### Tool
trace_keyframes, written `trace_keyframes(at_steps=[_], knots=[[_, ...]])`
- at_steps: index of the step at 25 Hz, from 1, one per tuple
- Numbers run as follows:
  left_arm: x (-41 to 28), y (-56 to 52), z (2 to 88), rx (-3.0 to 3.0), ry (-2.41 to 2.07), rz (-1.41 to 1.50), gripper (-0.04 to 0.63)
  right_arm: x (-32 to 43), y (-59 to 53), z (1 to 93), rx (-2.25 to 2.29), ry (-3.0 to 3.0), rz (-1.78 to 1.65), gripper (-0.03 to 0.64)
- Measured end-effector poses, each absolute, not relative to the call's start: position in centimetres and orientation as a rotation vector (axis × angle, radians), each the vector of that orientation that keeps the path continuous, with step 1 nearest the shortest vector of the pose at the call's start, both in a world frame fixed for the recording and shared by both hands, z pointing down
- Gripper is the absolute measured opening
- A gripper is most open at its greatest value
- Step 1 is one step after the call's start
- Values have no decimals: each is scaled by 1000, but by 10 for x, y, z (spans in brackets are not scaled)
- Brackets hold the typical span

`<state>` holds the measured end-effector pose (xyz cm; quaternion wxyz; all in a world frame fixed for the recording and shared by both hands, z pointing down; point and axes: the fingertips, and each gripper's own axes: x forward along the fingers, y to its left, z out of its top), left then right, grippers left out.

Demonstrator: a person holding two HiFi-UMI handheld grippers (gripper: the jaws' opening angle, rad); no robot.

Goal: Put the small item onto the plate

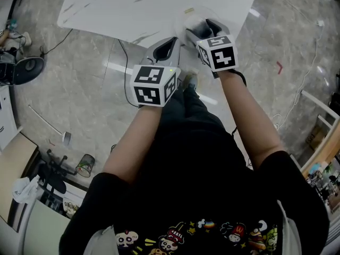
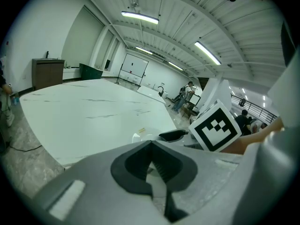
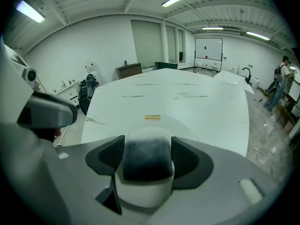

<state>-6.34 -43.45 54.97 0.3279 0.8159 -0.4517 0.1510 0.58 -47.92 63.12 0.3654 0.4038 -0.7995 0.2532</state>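
Note:
My right gripper (image 1: 205,28) (image 3: 146,150) is shut on the small item (image 3: 145,165), a rounded piece that is white with a dark grey upper part. It hangs just over the near rim of a white plate (image 3: 192,125) (image 1: 195,15) that lies by the table's front edge, a yellow label (image 3: 152,117) beside it. Left of it, my left gripper (image 1: 169,42) (image 2: 150,143) is shut and holds nothing, its tips at the table's edge. In the left gripper view the plate (image 2: 140,136) shows beyond the tips, with the right gripper (image 2: 174,135) beside it.
The white marbled table (image 1: 154,1) stretches away ahead. On the grey floor around me are cables (image 1: 125,62), a fan (image 1: 24,68), an office chair (image 1: 53,174) and a small bin (image 1: 85,165). Wooden furniture (image 1: 324,142) stands at the right.

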Motion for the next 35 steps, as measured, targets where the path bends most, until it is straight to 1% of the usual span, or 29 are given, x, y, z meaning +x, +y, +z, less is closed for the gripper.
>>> trace_keyframes(at_steps=[11,16,17,18,19,21,29,35], knots=[[-68,-430,555,2127,-1181,420,0,7,-480,631,1077,-2047,609,344],[-68,-432,554,2141,-1181,424,0,8,-484,609,1138,-2108,602,336],[-68,-432,551,2149,-1182,425,0,9,-485,597,1166,-2135,597,314],[-68,-433,547,2158,-1184,427,0,13,-485,581,1209,-2163,582,270],[-69,-434,542,2167,-1187,429,0,19,-486,562,1266,-2188,555,176],[-71,-435,528,2189,-1198,430,0,37,-484,524,1372,-2224,495,23],[-77,-453,433,2405,-1312,360,0,105,-458,412,1619,-2310,423,20],[-75,-455,394,2456,-1378,315,0,138,-444,389,1716,-2315,432,20]])
